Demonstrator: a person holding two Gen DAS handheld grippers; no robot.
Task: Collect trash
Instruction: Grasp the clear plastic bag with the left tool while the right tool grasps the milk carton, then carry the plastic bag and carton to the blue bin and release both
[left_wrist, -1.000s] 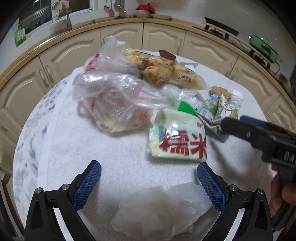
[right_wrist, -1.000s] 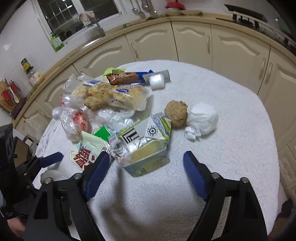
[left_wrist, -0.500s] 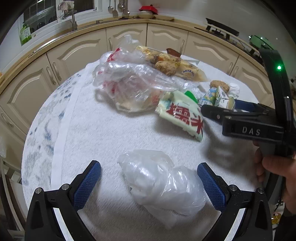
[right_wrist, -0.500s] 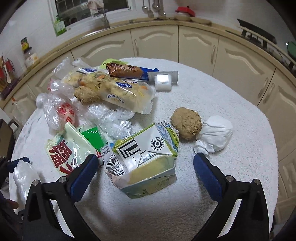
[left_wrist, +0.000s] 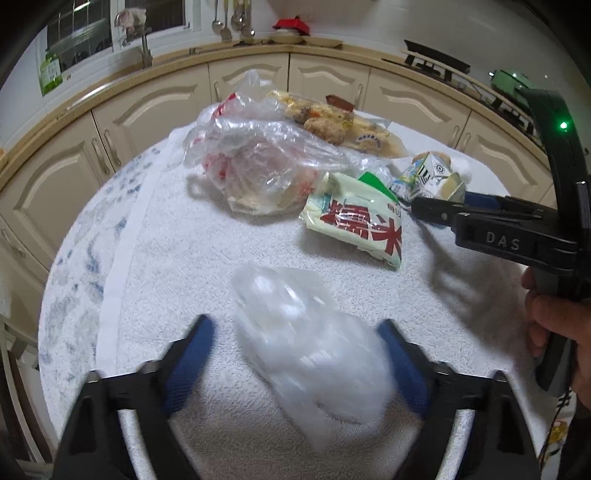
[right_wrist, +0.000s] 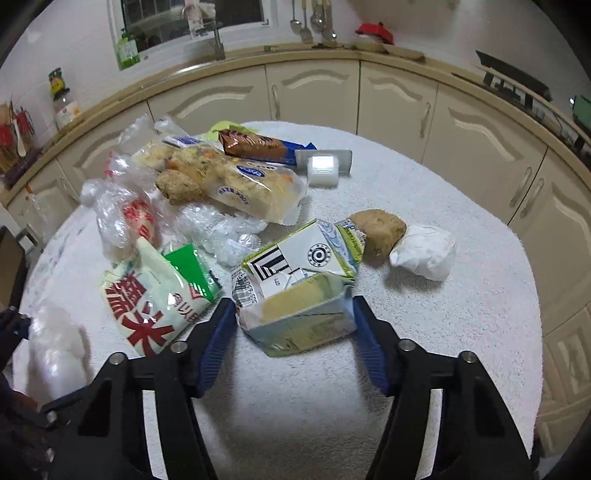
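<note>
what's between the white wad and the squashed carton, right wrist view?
A brown lump lies between the white wad and the carton, touching both, in the right wrist view. The right hand-held gripper straddles the carton.

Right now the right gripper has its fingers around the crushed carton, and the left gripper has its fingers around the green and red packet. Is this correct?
The first half holds: the right gripper brackets the crushed carton. The second half is wrong. In the left wrist view, the left gripper has its fingers around the white plastic bag, not the green and red packet, which lies farther ahead.
</note>
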